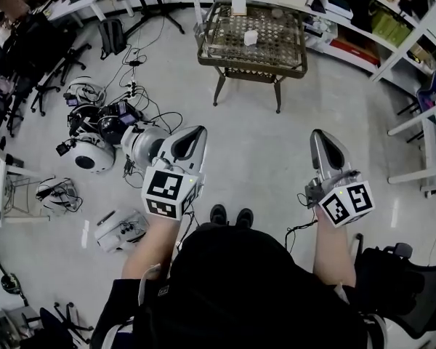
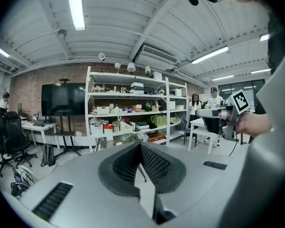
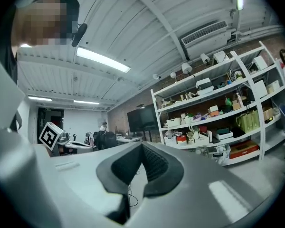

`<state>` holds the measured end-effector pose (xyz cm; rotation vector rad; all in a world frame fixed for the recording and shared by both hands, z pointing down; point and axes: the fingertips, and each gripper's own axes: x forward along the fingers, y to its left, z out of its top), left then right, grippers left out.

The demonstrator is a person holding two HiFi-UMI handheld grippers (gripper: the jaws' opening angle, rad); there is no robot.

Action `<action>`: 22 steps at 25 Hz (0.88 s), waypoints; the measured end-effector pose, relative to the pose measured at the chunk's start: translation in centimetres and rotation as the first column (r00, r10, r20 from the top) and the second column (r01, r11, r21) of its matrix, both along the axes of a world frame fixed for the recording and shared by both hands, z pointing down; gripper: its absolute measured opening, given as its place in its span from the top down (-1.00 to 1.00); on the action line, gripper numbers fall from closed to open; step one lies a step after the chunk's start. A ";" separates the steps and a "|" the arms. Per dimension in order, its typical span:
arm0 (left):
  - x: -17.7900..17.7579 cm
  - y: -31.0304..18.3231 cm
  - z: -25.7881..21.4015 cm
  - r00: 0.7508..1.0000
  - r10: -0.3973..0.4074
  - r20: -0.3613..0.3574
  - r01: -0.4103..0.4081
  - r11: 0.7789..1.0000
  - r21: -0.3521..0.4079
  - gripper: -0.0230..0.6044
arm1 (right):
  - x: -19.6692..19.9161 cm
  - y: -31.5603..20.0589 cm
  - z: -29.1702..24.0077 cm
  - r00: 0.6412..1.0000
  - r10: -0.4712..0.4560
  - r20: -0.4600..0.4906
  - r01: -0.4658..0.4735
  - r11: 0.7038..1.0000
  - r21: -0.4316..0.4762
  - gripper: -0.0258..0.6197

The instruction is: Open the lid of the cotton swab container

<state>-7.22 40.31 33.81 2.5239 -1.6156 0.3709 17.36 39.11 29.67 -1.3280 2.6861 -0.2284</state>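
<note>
A small white container (image 1: 251,36) stands on a dark wicker-framed table (image 1: 225,58) across the room, well ahead of both grippers. I cannot tell whether its lid is on. My left gripper (image 1: 195,134) is held in the air over the floor, shut and empty; in its own view the jaws (image 2: 140,147) meet with nothing between them. My right gripper (image 1: 320,137) hovers level at the other side, also shut and empty, its jaws (image 3: 142,147) closed together. Each gripper's marker cube shows in the other's view (image 2: 240,100) (image 3: 50,136).
White shelving (image 1: 363,20) with boxes runs along the back and right. Cables, round devices and gear (image 1: 105,133) lie on the floor at the left. Office chairs (image 1: 36,46) stand far left, a black chair (image 1: 400,282) near right. The person's shoes (image 1: 229,215) show below.
</note>
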 end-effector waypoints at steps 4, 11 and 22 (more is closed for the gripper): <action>1.3 0.3 0.0 1.000 -0.009 -0.003 0.009 1.000 0.008 0.91 | 1.1 0.3 0.0 0.999 -0.018 0.030 0.018 1.000 0.003 0.89; 2.7 0.2 -0.2 1.000 -0.021 -0.007 0.021 1.000 0.003 0.91 | 2.8 -0.3 -0.2 0.998 -0.028 0.054 0.028 1.000 -0.005 0.89; 1.9 -5.2 1.1 1.000 -0.012 -0.028 0.012 1.000 -0.014 0.91 | 1.4 -5.0 1.2 0.998 -0.046 0.048 0.048 0.998 -0.045 0.89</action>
